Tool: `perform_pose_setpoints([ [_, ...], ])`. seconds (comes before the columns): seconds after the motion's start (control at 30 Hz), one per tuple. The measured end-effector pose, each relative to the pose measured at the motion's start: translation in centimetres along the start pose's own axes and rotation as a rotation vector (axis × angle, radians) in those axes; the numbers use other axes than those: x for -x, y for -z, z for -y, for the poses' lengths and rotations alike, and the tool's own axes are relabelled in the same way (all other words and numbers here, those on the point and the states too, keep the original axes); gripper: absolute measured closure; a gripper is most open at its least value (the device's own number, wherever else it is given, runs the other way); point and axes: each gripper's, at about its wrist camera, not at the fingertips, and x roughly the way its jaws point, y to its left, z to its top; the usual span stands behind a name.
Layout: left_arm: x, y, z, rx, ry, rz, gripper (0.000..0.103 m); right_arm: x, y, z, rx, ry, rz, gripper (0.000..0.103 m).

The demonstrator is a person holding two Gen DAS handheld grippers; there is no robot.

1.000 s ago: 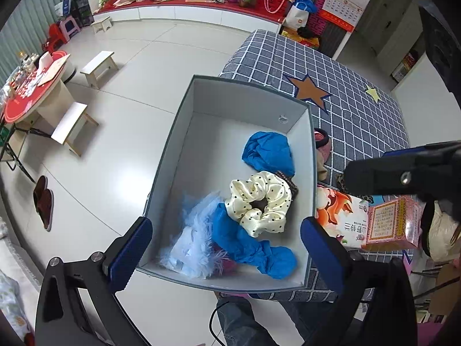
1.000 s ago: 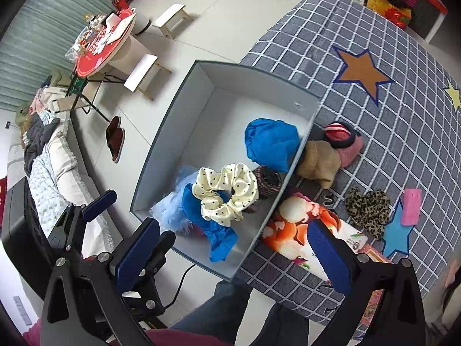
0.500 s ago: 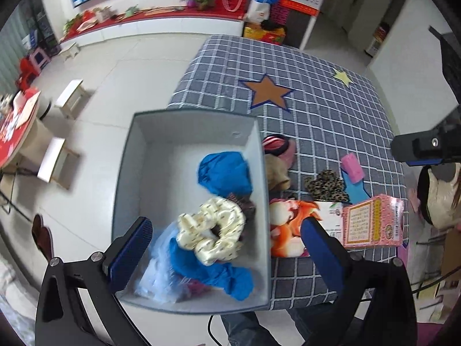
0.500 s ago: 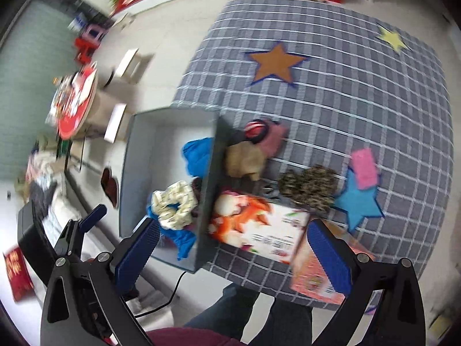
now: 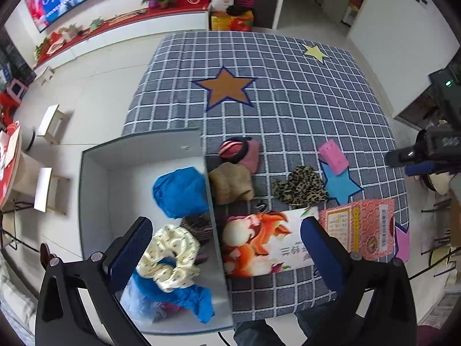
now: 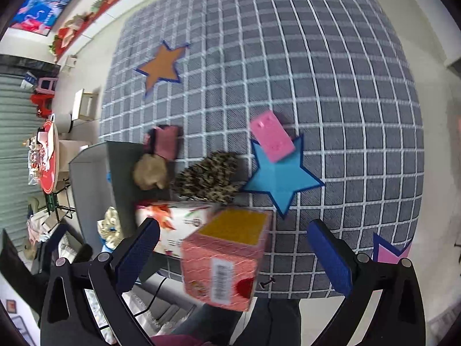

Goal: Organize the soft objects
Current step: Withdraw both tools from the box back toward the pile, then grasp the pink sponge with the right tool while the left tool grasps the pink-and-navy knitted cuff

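A grey bin (image 5: 95,196) at the table's left edge holds a cream dotted scrunchie (image 5: 170,256), blue cloths (image 5: 180,190) and pale blue fluff. On the checked cloth beside it lie a tan soft piece (image 5: 230,186) (image 6: 151,170), a pink-and-red one (image 5: 240,151) (image 6: 164,141), a leopard scrunchie (image 5: 299,186) (image 6: 207,178) and a pink sponge (image 5: 332,157) (image 6: 272,139). My left gripper (image 5: 226,255) hangs open above the bin's right wall. My right gripper (image 6: 233,255) is open over the pink box, holding nothing.
A white carton with orange print (image 5: 265,245) (image 6: 178,227) and a pink box (image 5: 360,229) (image 6: 227,262) sit at the table's near edge. Star patches mark the cloth. Stools (image 5: 50,124) and a red round table stand on the floor to the left. A person's legs show below.
Both views have swung right, from over the bin toward the table. The loose soft pieces and the pink box now fill the right wrist view. Both grippers stay open.
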Motion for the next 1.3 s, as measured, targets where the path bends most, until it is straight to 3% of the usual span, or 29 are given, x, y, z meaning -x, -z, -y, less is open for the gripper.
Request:
perform_pose_setpoints([
  [0.2, -2.9, -3.0, 2.7, -0.059, -0.020, -0.064, 0.000, -3.4, -2.1, 1.9, 0.038, 0.045, -0.050, 0.000],
  [0.4, -7.6, -7.2, 6.1, -0.119, -0.043, -0.121, 0.000, -7.8, -5.0, 2.5, 0.169, 0.192, -0.066, 0.000],
  [0.6, -14.5, -10.2, 7.8, -0.159, -0.116, -0.214, 0.000, -10.5, -6.5, 4.0, 0.177, 0.181, -0.097, 0.000],
  [0.77, -19.8, -10.3, 7.4, -0.150, -0.155, -0.335, 0.000, -11.5, -7.0, 4.4, 0.206, 0.183, -0.092, 0.000],
  [1.03, -24.0, -10.0, 6.7, -0.077, -0.121, -0.464, 0.000, -14.2, -8.8, 3.5, 0.266, 0.203, -0.094, 0.000],
  [1.17, -25.1, -9.9, 5.7, -0.003, -0.063, -0.476, 0.000, -15.8, -9.7, 3.7, 0.284, 0.213, -0.113, 0.000],
  [1.3, -25.9, -10.0, 6.0, 0.003, -0.053, -0.455, 0.000, -16.3, -10.3, 3.5, 0.334, 0.280, -0.081, 0.000],
])
